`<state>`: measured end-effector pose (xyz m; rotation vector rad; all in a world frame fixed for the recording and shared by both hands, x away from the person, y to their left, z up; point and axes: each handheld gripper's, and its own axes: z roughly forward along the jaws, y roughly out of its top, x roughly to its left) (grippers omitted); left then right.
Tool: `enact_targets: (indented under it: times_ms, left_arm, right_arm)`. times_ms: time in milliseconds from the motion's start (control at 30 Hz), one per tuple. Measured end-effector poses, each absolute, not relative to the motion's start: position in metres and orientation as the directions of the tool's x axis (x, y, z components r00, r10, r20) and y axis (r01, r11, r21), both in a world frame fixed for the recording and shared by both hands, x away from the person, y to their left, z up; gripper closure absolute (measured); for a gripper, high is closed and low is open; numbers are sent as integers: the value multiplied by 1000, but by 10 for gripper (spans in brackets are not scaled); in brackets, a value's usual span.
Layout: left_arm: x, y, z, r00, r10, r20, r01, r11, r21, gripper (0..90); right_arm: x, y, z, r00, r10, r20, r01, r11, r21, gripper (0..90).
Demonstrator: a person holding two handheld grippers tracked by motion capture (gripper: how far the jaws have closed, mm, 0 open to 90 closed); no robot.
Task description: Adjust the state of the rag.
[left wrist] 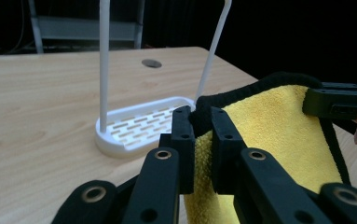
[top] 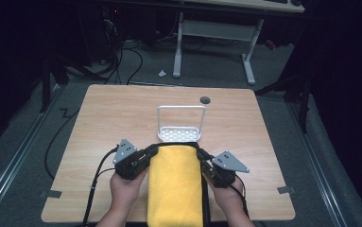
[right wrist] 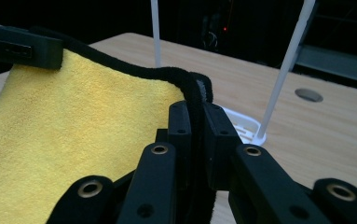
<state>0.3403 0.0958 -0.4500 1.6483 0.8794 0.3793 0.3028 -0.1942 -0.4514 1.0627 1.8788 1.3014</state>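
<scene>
I have the yellow towel (top: 175,184) pinched by its black-edged far corners, my left claw (top: 154,151) and right claw (top: 203,158) each clamped tight on one, just short of the white rack (top: 180,124). To hang it cleanly, I should keep that edge taut and level, lifting above the rack's top bar before draping.
</scene>
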Motion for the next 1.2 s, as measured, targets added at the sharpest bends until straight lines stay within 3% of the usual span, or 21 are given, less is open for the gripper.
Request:
enact_targets:
  times_ms: [267, 533, 1200]
  left_arm:
    - [355, 92, -434, 669, 719, -188, 305, -35, 952, 822]
    - [377, 89, -415, 667, 728, -158, 271, -40, 962, 822]
    - [374, 85, -335, 688, 723, -66, 97, -3, 995, 826]
  right_arm:
    - [306, -192, -429, -478, 876, -68, 210, 189, 959, 831]
    - [331, -195, -418, -443, 895, -57, 222, 171, 960, 831]
    - [327, -199, -348, -400, 910, -108, 39, 135, 990, 831]
